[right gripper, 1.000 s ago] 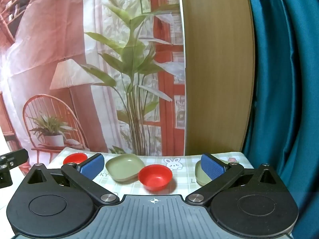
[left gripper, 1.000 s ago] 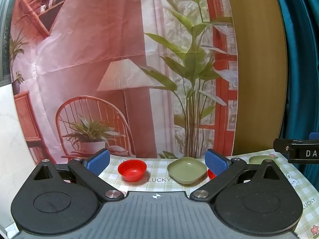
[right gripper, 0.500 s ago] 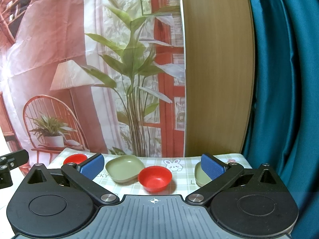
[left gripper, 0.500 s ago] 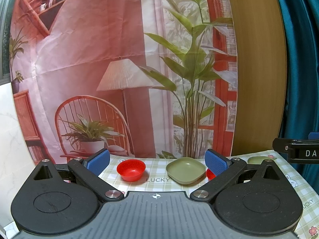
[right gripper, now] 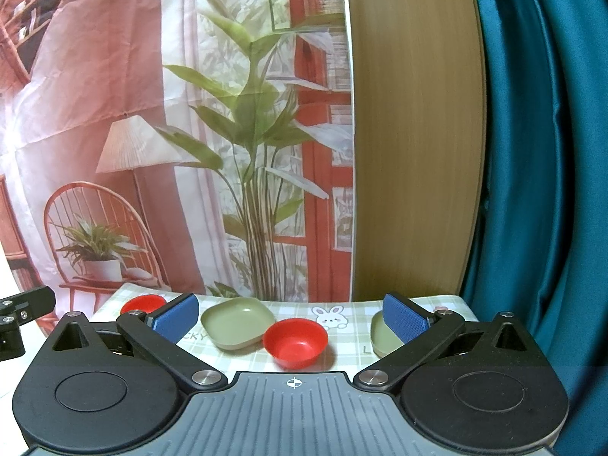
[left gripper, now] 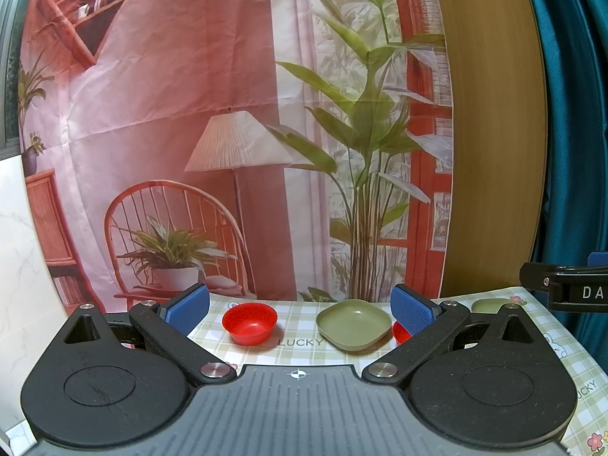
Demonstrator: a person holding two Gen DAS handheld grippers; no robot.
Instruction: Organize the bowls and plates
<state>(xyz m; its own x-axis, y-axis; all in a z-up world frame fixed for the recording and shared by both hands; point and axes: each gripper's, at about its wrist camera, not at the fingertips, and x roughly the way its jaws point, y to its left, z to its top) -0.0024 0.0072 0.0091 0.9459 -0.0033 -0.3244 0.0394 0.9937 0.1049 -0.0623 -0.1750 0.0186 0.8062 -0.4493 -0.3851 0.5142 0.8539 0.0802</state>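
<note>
Two red bowls and two green square plates sit on a checked tablecloth. In the left wrist view, one red bowl [left gripper: 249, 322] lies left of centre and a green plate [left gripper: 353, 324] right of it. The second red bowl [left gripper: 399, 332] peeks out behind the right finger, and the second green plate [left gripper: 487, 305] lies far right. My left gripper [left gripper: 300, 308] is open and empty, well short of them. In the right wrist view, the red bowl [right gripper: 296, 341] sits centred with a green plate [right gripper: 238, 321] to its left. Another green plate [right gripper: 383, 335] is half hidden by the right finger. My right gripper [right gripper: 292, 314] is open and empty.
A printed backdrop [left gripper: 228, 133] hangs right behind the table, with a wooden panel [right gripper: 414, 133] and a teal curtain [right gripper: 539, 152] to the right. The tablecloth [right gripper: 349, 317] ends close behind the dishes. The other gripper's black body shows at each view's edge.
Both grippers have drifted slightly; the dishes sit a little lower and nearer in both views. Nothing was grasped or moved.
</note>
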